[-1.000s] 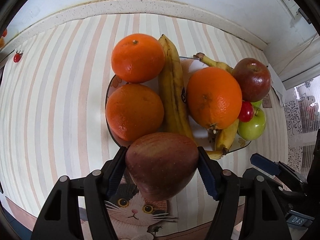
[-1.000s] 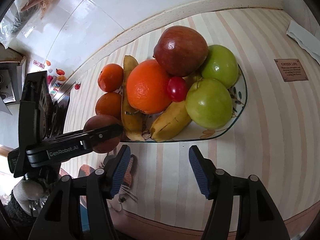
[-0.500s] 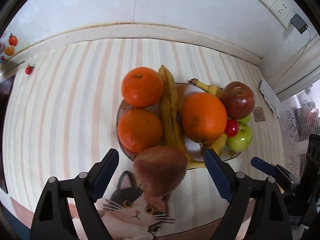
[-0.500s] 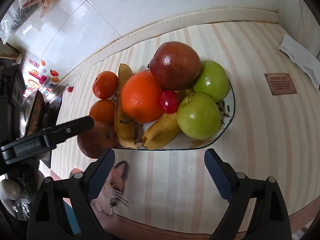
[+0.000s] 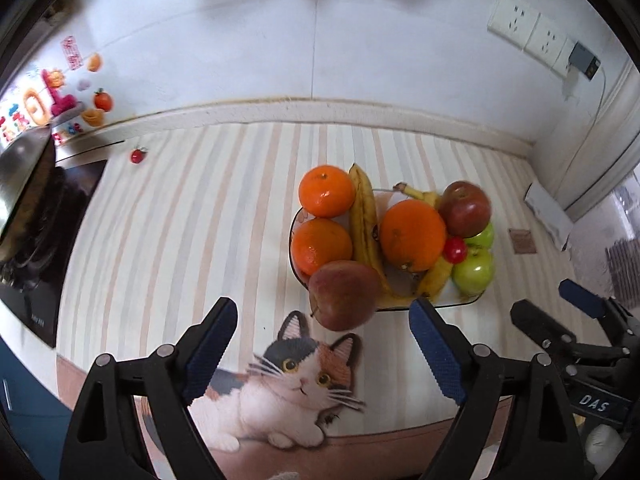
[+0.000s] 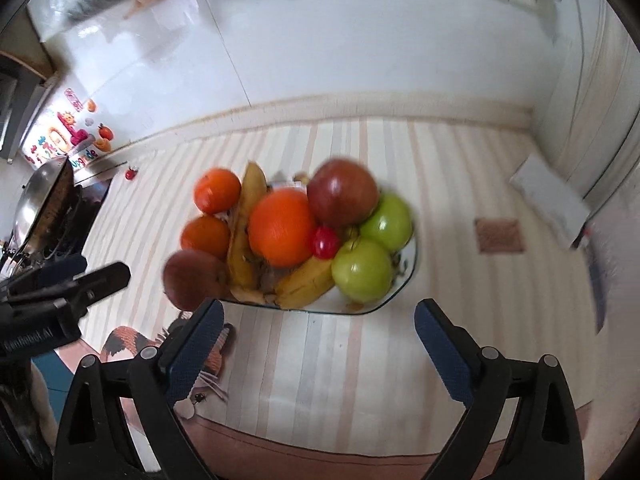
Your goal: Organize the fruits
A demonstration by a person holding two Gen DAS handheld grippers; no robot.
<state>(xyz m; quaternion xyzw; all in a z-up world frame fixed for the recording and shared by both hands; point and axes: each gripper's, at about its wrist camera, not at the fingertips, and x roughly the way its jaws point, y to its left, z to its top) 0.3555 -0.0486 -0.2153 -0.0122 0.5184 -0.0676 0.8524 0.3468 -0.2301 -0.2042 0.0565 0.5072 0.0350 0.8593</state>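
Note:
A glass plate (image 5: 468, 301) on the striped counter holds oranges (image 5: 412, 235), bananas (image 5: 362, 224), a dark red apple (image 5: 465, 209), green apples (image 5: 474, 272) and a small red fruit (image 5: 455, 249). A reddish apple (image 5: 343, 295) rests at the plate's near left edge. My left gripper (image 5: 322, 344) is open and empty, just short of that apple. My right gripper (image 6: 318, 342) is open and empty, in front of the plate (image 6: 408, 276); the reddish apple (image 6: 194, 280) lies to its left.
A cat picture (image 5: 288, 384) is on the counter's front edge. A pan (image 5: 20, 168) and a dark stove (image 5: 44, 264) stand at the left. A white cloth (image 6: 552, 196) and a small brown card (image 6: 498, 235) lie at the right. A tiled wall stands behind.
My left gripper opened, let go of the reddish apple at the plate's edge, and pulled back. My right gripper opened wider and also drew back.

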